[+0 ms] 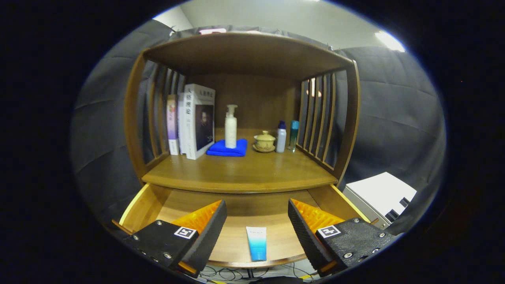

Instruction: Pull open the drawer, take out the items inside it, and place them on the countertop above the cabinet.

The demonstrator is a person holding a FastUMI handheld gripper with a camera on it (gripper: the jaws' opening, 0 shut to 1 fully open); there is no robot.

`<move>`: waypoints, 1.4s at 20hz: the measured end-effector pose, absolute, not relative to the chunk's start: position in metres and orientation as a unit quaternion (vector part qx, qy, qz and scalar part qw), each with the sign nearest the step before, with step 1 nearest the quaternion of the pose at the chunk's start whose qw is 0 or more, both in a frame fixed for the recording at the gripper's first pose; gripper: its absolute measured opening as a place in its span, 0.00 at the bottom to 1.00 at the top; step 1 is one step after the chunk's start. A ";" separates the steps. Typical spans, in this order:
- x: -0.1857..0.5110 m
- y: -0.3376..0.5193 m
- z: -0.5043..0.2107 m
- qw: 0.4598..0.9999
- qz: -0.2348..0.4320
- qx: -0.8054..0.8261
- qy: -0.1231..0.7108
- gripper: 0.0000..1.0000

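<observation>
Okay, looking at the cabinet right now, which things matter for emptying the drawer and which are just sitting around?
Part of the job:
- drawer, already pulled open
- blue-and-white tube lying in it, between the open fingers
- gripper
- countertop above the drawer

Just sitting there, on the countertop:
- books
- pump bottle on a blue cloth
- lidded cup
- two small bottles

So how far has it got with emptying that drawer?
The drawer already stands pulled open. The fingers are spread wide and hold nothing; the blue-and-white tube lies between them on the drawer floor. Left to do: grip the tube and set it on the countertop above.
</observation>
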State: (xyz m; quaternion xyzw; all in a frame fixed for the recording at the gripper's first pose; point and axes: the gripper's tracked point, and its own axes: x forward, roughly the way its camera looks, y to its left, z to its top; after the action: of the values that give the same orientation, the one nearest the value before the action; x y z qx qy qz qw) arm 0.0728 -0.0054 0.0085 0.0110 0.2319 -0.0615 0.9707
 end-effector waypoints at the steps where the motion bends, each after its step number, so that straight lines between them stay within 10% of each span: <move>1: 0.077 -0.009 -0.002 0.963 -0.070 0.016 0.260 0.96; 28: 0.056 -0.005 -0.175 0.776 -0.092 0.110 0.614 0.92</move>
State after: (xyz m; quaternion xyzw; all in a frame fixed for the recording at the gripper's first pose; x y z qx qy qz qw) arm 0.0558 -0.0047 -0.1755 0.1096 0.6144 -0.0924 0.7759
